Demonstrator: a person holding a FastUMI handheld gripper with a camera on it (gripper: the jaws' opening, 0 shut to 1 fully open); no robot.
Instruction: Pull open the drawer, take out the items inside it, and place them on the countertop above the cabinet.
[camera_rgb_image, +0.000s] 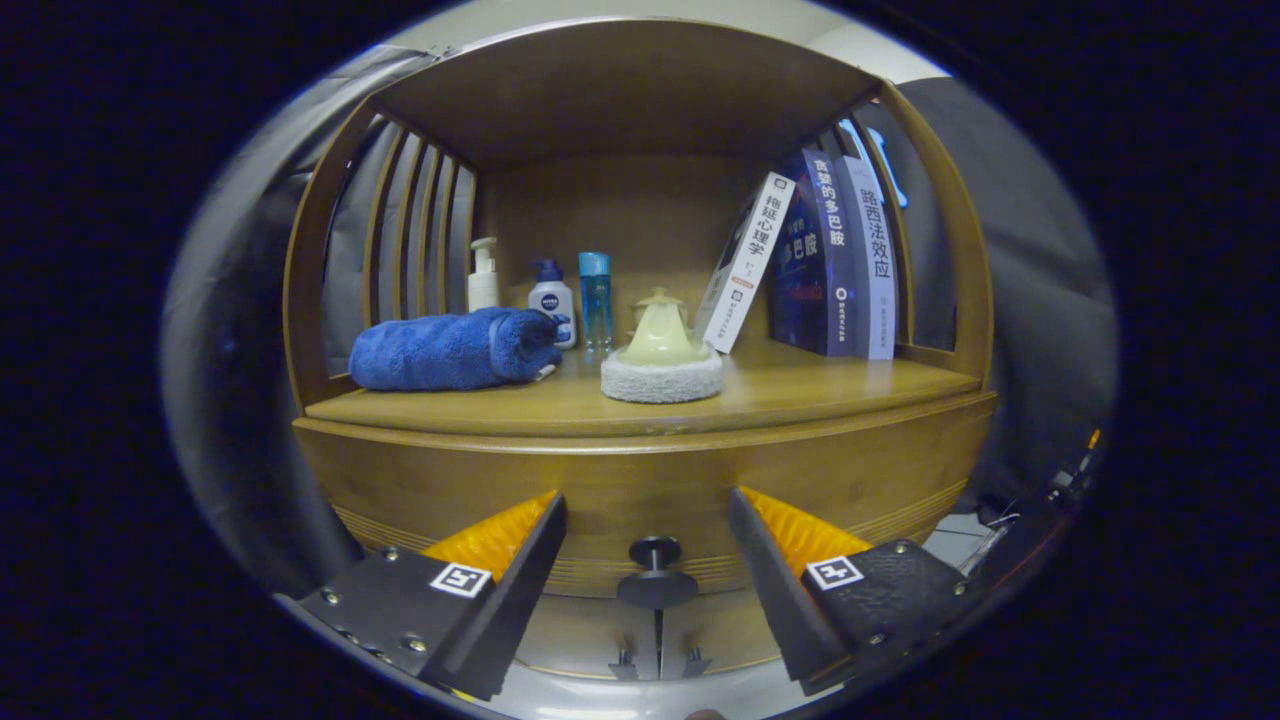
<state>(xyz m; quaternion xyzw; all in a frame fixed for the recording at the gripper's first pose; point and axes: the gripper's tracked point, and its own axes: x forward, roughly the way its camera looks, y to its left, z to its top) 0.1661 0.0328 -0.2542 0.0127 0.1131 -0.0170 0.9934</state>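
A wooden cabinet faces me, with its drawer front (640, 490) shut below the countertop (800, 385). A dark round knob (655, 572) sticks out of the drawer front, low and central. My gripper (647, 505) is open, its two fingers standing either side of the knob and not touching it. The drawer's inside is hidden. On the countertop lie a rolled blue towel (450, 350) and a pale round scrubber with a cream handle (661, 362).
Behind the towel stand a white pump bottle (483, 275), a small white and blue bottle (552, 300) and a tall blue bottle (595, 297). Several books (830, 255) lean at the right. Slatted wooden side walls (410, 230) and a roof enclose the countertop.
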